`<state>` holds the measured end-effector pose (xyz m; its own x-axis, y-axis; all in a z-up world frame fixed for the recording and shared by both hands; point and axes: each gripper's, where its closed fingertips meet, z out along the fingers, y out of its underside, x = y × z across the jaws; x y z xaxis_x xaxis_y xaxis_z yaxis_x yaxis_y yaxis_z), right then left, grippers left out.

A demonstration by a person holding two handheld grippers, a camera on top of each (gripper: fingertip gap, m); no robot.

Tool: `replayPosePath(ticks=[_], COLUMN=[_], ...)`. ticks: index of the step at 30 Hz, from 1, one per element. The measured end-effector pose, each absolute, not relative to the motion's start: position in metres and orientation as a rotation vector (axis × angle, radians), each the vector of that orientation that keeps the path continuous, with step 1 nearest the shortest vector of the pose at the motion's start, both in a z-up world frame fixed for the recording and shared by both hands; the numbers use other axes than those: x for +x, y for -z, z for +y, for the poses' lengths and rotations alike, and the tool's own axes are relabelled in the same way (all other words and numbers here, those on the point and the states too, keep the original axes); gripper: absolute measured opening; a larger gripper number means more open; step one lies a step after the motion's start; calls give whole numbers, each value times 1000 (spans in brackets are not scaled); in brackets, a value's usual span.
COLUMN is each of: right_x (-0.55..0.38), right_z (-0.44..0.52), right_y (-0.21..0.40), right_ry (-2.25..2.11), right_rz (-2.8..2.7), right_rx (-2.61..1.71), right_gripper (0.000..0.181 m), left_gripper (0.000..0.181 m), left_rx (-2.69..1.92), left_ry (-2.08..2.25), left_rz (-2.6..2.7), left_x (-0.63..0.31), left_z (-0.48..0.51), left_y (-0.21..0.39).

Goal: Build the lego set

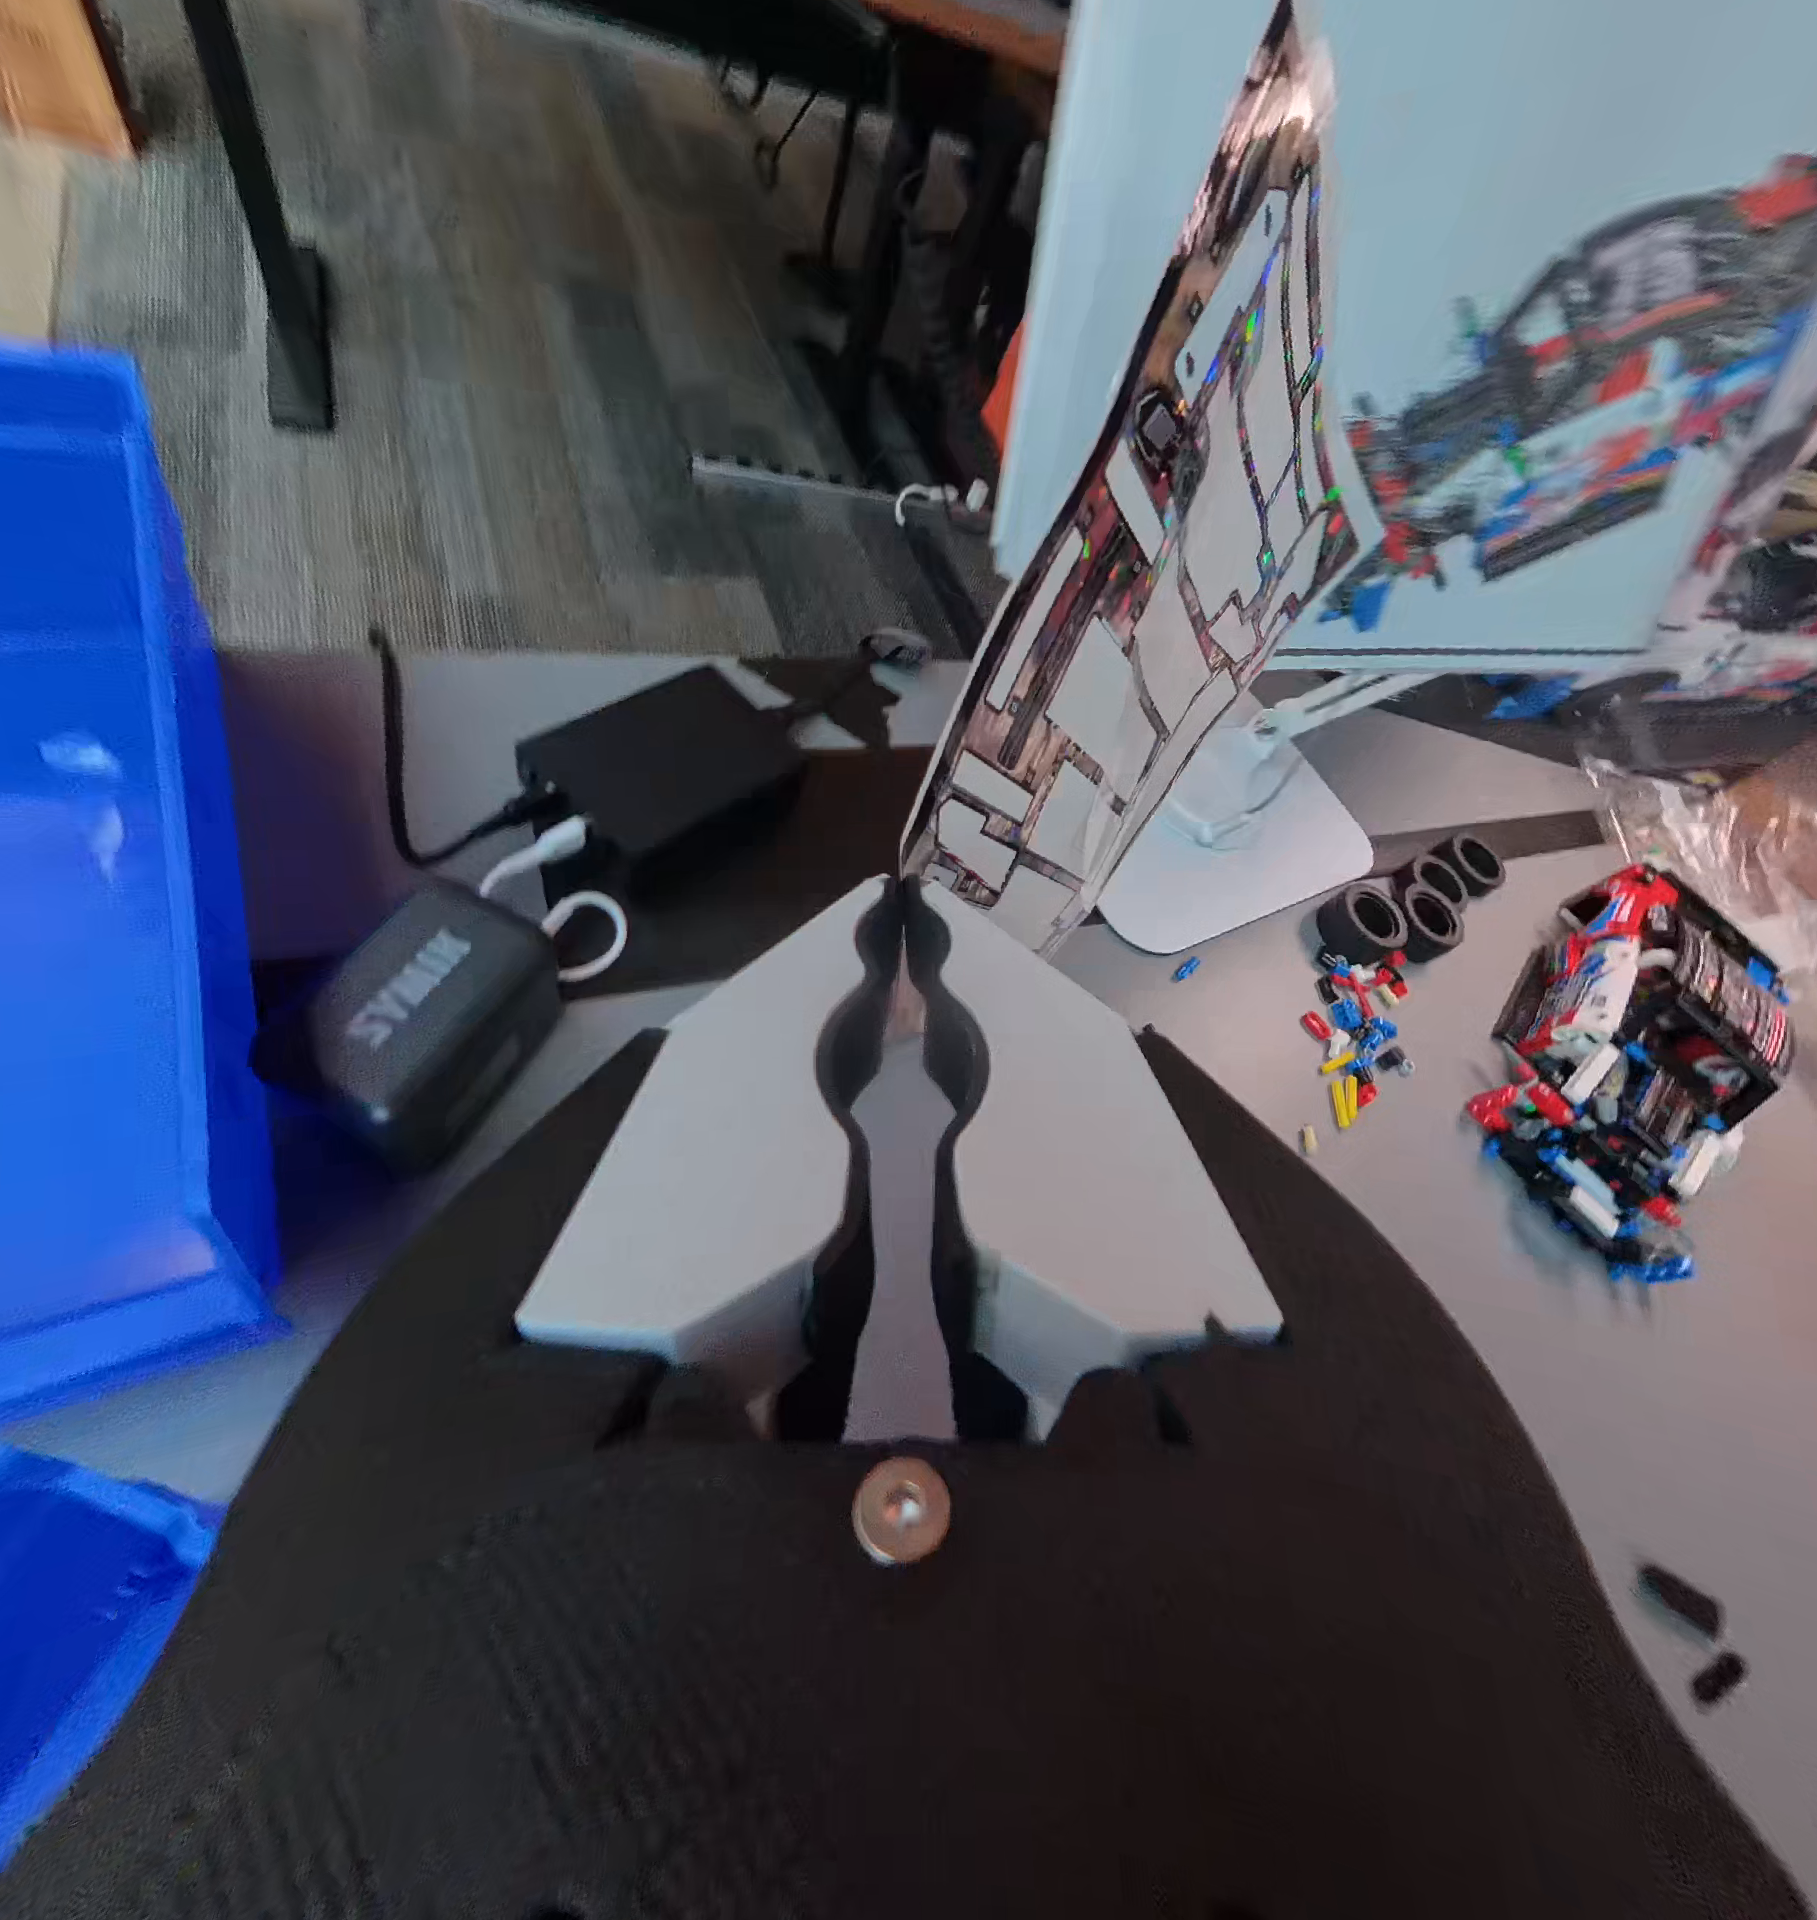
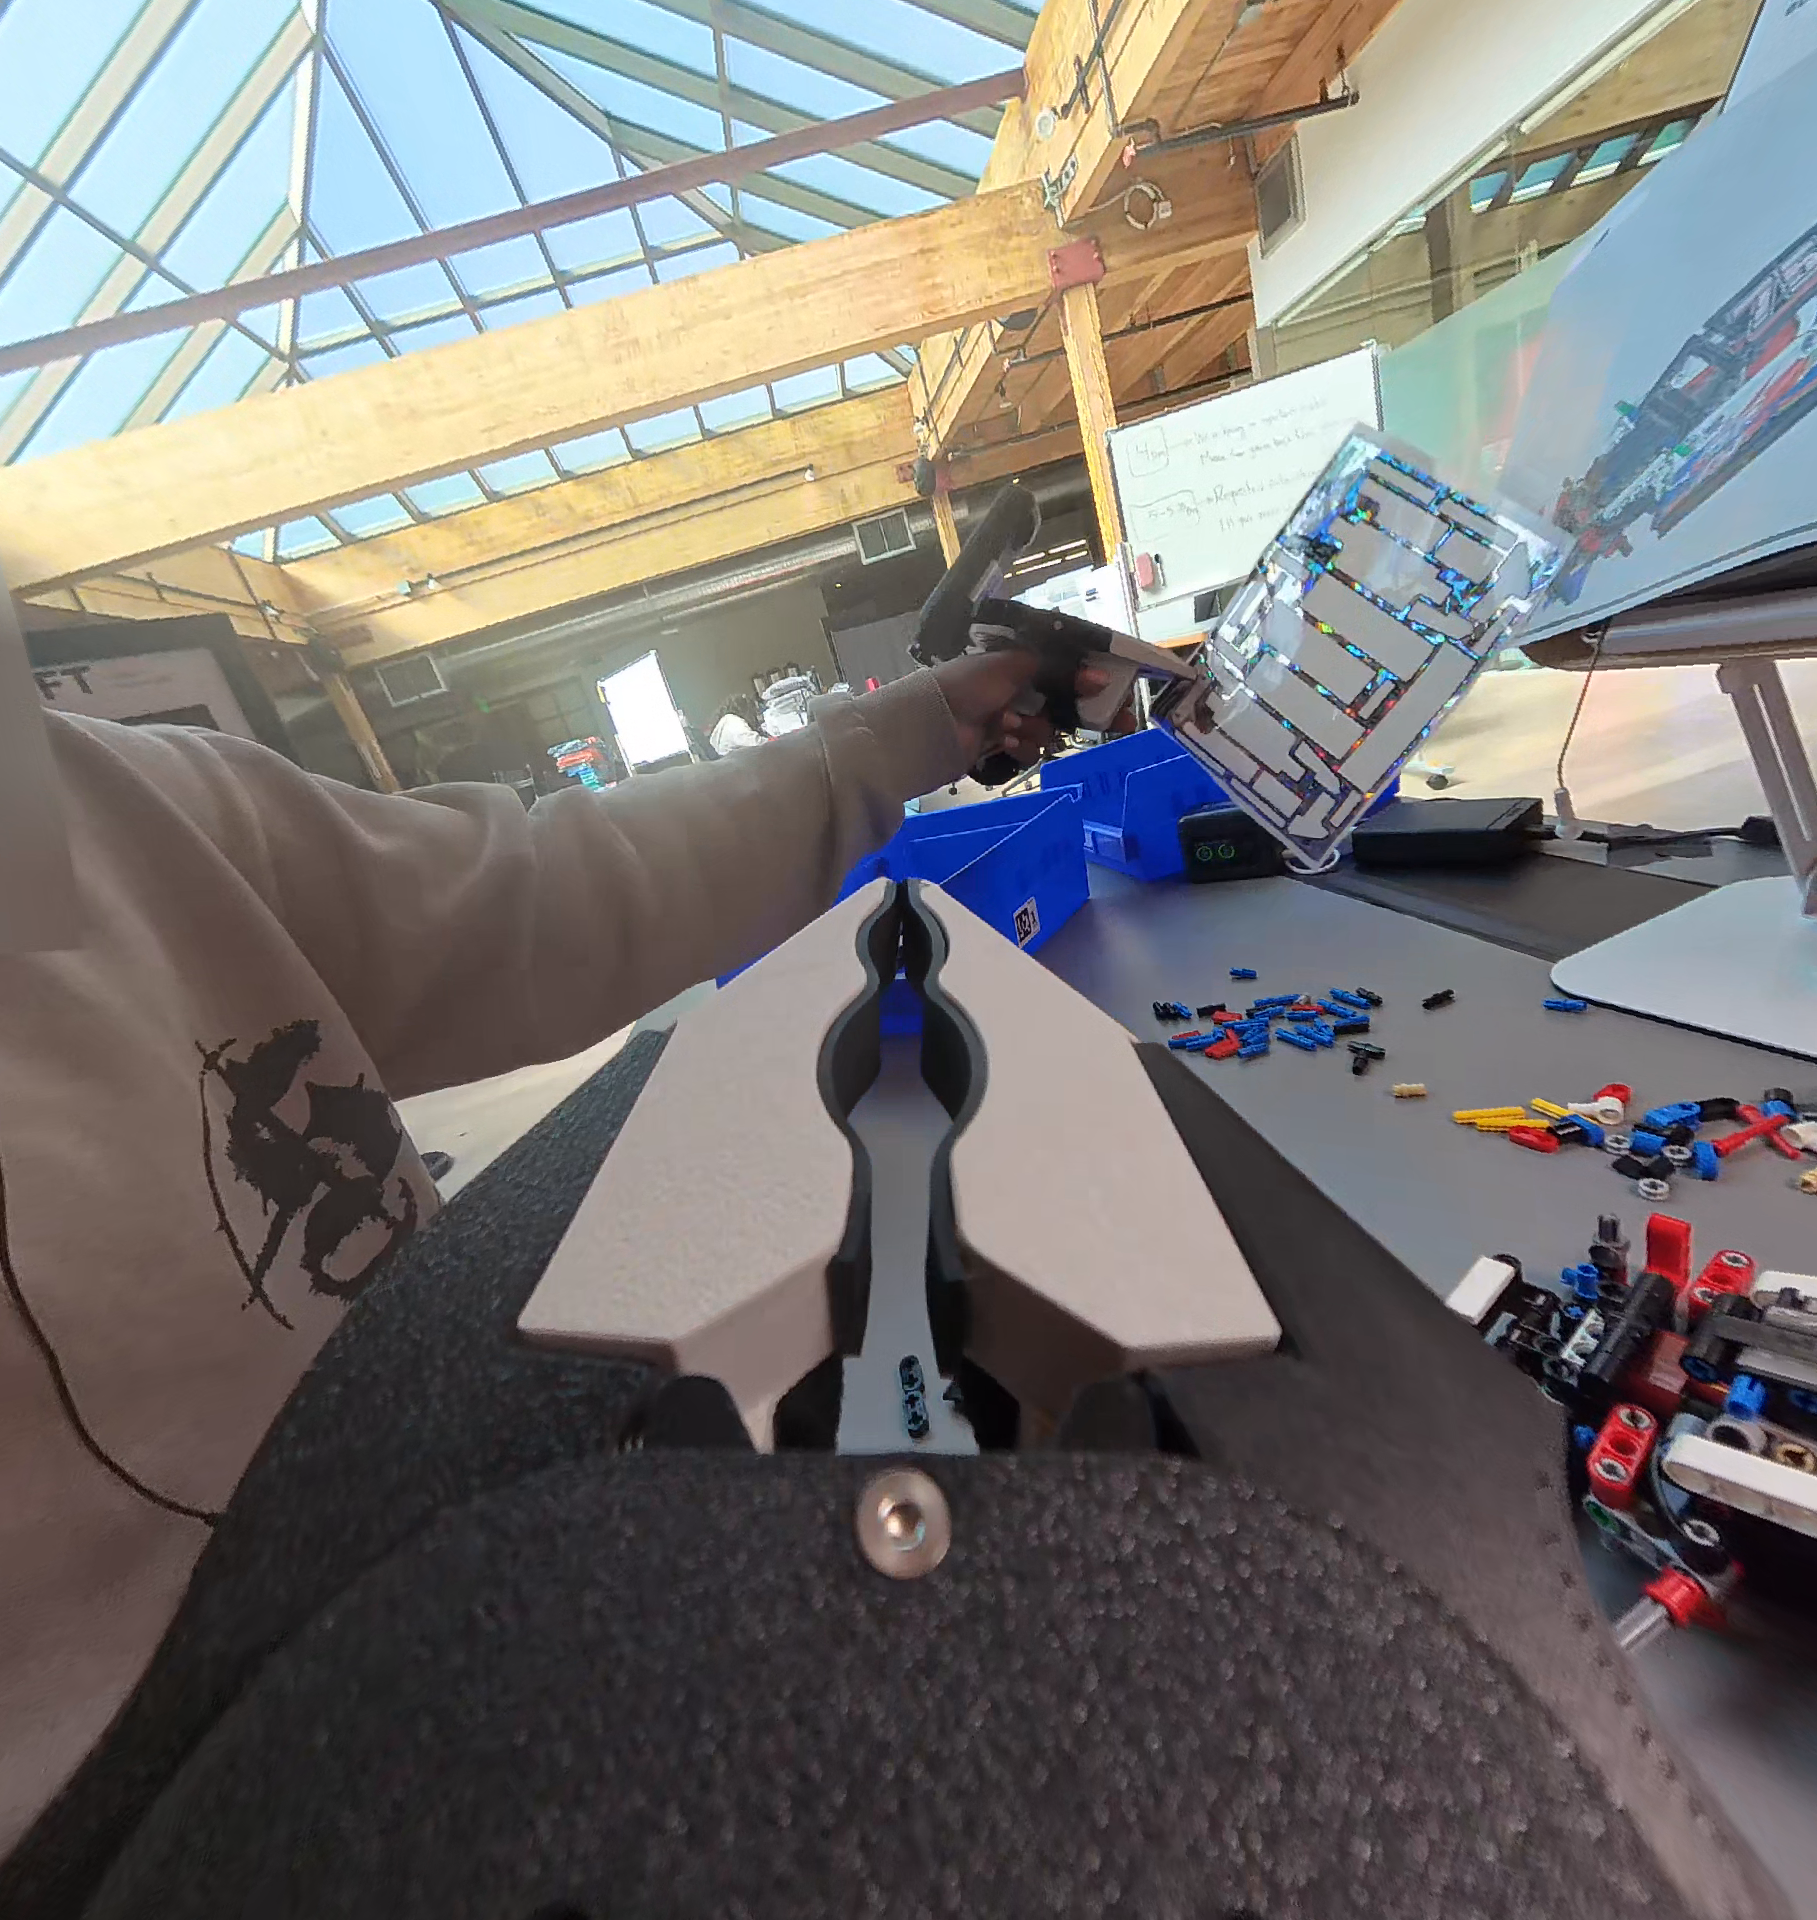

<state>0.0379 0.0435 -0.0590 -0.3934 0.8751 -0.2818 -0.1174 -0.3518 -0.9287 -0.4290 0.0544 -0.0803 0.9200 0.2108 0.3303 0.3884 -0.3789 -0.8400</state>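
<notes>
Sheet (image 1: 1143, 582): sticker backing, thin, floppy, light; best pinched at the corner.
Left gripper (image 1: 902, 902): clamped on the sheet's lower edge.
Right gripper (image 2: 904, 904): closed, empty.
Car (image 1: 1631, 1081): brittle, parts easily knocked off.

Four black tyres (image 1: 1413, 902), one sticker sheet (image 1: 1143, 582)
</notes>
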Motion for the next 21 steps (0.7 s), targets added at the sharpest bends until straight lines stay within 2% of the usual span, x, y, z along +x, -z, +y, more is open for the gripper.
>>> replayPosePath(ticks=[3,10,18,19,21], right_x=[35,32,29,29,30], right_z=[46,47,46,45,46], right_y=[65,74,80,79,76], right_ry=[-1835,-1814,-1810,-1807,-1801], right_rz=[-1160,-1182,-1204,-1205,-1198], right_rx=[-1123,-1158,-1181,-1176,-1169], right_gripper=[0,0,0,0,0], left_gripper=[0,0,0,4,34], left_rx=[-2005,-2056,-1976,-1962,-1996], left_ry=[366,245,210,240,265], left_rz=[-758,-1034,-1172,-1143,-1065], left_x=[-462,-501,-509,-505,-492], left_z=[60,67,68,74,84], left_y=[123,182,189,186,181])
